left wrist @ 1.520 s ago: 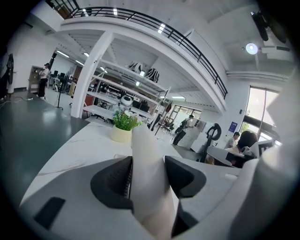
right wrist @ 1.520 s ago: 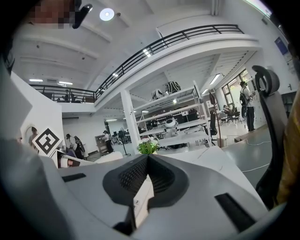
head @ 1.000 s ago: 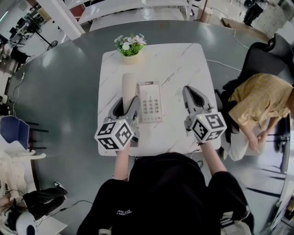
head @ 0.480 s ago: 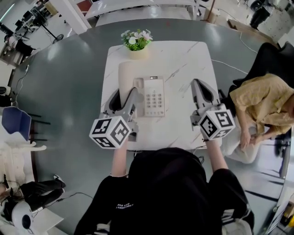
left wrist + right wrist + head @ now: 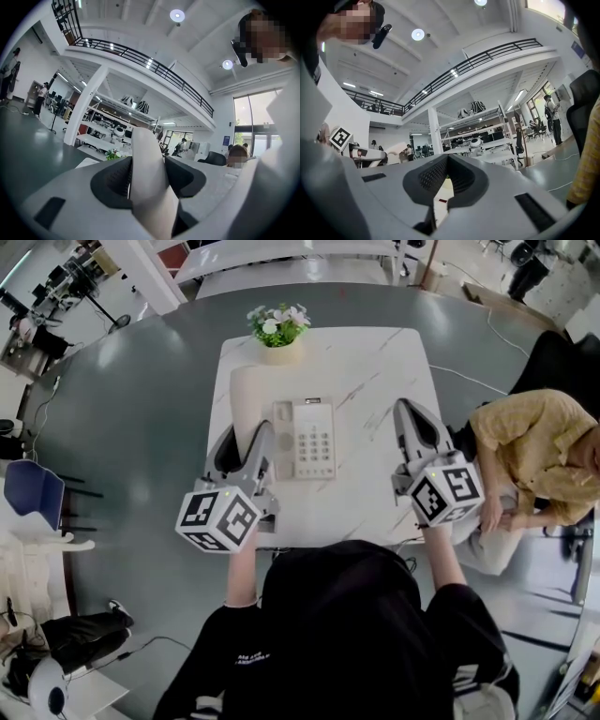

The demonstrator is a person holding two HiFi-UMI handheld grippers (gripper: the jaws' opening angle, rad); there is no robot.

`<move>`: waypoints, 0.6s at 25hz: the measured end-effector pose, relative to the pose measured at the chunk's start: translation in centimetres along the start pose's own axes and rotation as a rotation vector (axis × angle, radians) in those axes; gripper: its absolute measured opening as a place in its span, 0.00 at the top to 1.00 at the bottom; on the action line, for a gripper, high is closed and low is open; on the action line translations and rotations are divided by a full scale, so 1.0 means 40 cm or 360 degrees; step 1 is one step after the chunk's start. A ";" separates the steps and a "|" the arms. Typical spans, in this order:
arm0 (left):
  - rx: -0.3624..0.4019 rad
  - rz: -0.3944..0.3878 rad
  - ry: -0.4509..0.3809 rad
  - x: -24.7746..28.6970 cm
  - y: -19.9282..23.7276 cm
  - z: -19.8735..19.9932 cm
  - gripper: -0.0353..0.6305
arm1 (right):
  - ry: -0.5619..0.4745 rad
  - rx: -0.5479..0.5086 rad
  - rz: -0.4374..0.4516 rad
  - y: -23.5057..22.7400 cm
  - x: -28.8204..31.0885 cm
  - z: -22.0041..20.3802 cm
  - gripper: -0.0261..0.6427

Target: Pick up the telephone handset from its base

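Left gripper (image 5: 246, 434) (image 5: 147, 177): jaws clamped on the cream handset (image 5: 246, 395) (image 5: 144, 154), pads pressing both its sides.
Handset: at 9 o'clock of the phone base (image 5: 307, 439), above the white table (image 5: 375, 362).
Right gripper (image 5: 413, 416) (image 5: 446, 177): jaws together, nothing between them, at 3 o'clock of the base.
Flower pot (image 5: 277, 330): table's 12 o'clock edge.

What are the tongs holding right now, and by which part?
The left tongs grip the telephone handset by its end nearest the person; the right tongs are shut and empty.
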State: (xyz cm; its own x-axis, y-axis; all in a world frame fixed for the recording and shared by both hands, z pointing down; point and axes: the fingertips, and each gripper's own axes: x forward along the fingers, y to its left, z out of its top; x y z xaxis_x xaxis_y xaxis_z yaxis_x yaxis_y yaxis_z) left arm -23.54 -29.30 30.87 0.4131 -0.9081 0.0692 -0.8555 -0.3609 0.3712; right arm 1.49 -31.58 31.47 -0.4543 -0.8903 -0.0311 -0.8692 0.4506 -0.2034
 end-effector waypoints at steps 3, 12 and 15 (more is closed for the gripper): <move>-0.0003 0.0003 -0.0010 -0.005 0.000 0.004 0.63 | -0.0011 -0.0020 -0.0004 -0.001 -0.003 0.010 0.97; 0.0010 0.0011 -0.0018 -0.010 -0.001 0.006 0.63 | -0.0021 -0.0046 0.0001 0.005 -0.010 0.012 0.97; 0.0004 0.0011 -0.0021 -0.009 0.001 0.006 0.63 | -0.0022 -0.0053 0.0004 0.004 -0.008 0.014 0.97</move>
State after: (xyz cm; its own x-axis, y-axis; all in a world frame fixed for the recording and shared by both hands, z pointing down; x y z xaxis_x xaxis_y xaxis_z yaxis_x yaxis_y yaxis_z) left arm -23.80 -29.05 30.64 0.4030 -0.9132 0.0598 -0.8592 -0.3551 0.3684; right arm 1.60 -31.25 30.88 -0.4538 -0.8900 -0.0452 -0.8743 0.4544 -0.1705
